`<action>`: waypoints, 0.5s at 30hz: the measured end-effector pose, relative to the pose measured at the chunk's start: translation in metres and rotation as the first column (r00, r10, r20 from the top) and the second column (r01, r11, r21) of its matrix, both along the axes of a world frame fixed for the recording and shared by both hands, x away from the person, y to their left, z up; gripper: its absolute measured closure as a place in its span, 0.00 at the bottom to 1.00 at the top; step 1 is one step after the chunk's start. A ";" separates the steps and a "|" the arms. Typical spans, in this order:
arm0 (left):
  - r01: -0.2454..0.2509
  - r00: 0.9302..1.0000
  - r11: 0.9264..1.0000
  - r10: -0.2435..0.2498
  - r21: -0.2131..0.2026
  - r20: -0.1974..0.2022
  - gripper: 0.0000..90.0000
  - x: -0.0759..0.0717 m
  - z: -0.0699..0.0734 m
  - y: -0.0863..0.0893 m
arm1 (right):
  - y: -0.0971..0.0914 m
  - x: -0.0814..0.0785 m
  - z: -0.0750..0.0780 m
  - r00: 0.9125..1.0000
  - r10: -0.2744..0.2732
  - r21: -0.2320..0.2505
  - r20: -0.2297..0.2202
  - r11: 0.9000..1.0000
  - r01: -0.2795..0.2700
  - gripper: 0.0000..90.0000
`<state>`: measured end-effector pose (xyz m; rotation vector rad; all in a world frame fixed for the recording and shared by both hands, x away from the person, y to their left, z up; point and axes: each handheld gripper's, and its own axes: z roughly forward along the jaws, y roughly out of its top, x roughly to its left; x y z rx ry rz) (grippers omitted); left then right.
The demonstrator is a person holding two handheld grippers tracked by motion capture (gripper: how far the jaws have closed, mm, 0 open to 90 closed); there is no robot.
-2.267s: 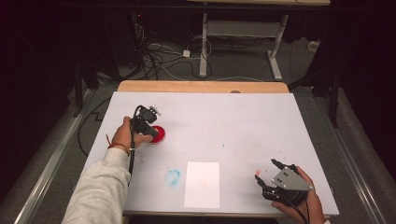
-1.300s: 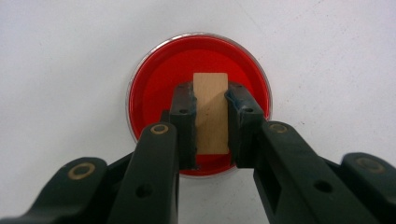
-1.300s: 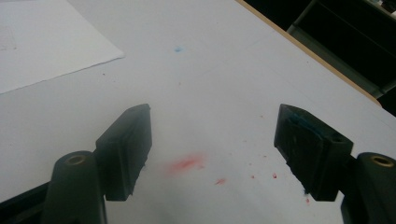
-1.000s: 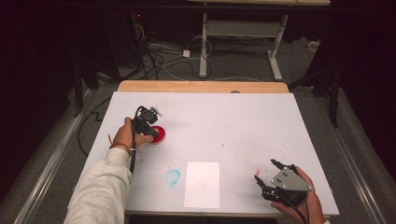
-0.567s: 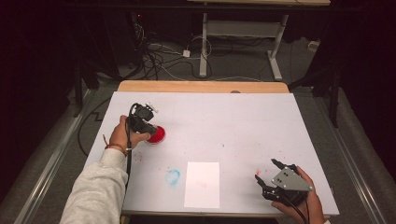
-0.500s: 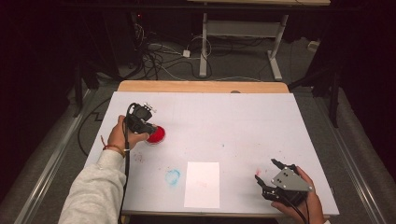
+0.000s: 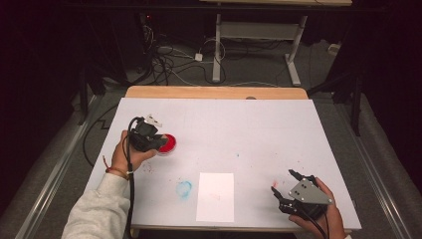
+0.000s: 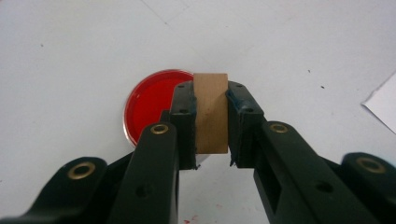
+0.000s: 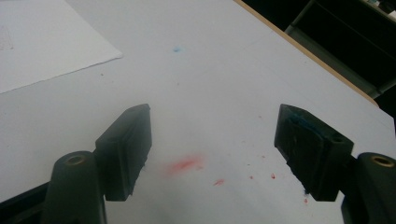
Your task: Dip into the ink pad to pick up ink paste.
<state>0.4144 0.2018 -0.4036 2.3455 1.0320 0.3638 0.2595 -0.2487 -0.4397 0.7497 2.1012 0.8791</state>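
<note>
Left gripper [image 7: 149, 139] shifted slightly nearer and leftward off red paint dish [image 7: 166, 144] since earlier frames; right gripper [image 7: 288, 191] unmoved. Near right: right gripper jaws wide apart, holding nothing, over red smear [image 9: 184, 164]. Near centre: white paper sheet [image 7: 215, 196], blue smudge [image 7: 183, 188]. Far left: left gripper jaws clamped on wooden block [image 8: 211, 112], above dish edge. Block judged light, stiff, non-fragile; flat side faces best hold.

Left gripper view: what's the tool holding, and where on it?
The left tool is shut on a small wooden block, pads on its two opposite side faces, above the red dish.
</note>
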 end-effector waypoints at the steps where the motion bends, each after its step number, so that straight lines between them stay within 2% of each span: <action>1: 0.008 1.000 1.000 -0.008 -0.008 0.005 0.82 -0.002 0.000 0.000 | 0.000 0.000 0.000 1.000 0.000 0.000 0.000 1.000 0.000 0.31; 3: 0.018 1.000 1.000 -0.018 -0.016 0.018 0.82 -0.006 0.002 0.000 | 0.000 0.000 0.000 1.000 -0.001 0.000 0.001 1.000 0.001 0.31; 5: 0.035 0.999 0.998 -0.034 -0.044 0.033 0.82 -0.011 0.006 0.000 | 0.001 0.000 0.000 1.000 0.001 -0.002 0.001 1.000 -0.001 0.31; 7: 0.049 0.998 0.998 -0.047 -0.043 0.048 0.82 -0.016 0.009 -0.002 | 0.001 0.000 0.000 1.000 0.001 -0.002 0.002 1.000 -0.001 0.31; 9: 0.076 0.996 0.996 -0.074 -0.051 0.044 0.82 -0.020 0.011 -0.004 | -0.001 0.001 0.000 1.000 -0.001 -0.001 0.003 1.000 0.001 0.31; 11: 0.082 0.995 0.995 -0.079 -0.049 0.056 0.82 -0.024 0.014 -0.008 | -0.001 0.001 0.000 1.000 -0.001 0.000 0.004 1.000 0.001 0.31; 13: 0.107 0.993 0.992 -0.104 -0.068 0.056 0.82 -0.026 0.016 -0.010 | -0.001 0.002 0.001 1.000 -0.004 0.006 0.003 1.000 0.004 0.31; 15: 0.118 0.991 0.991 -0.114 -0.060 0.064 0.82 -0.027 0.018 -0.013 | 0.000 0.002 0.000 1.000 -0.001 0.001 0.002 1.000 0.001 0.31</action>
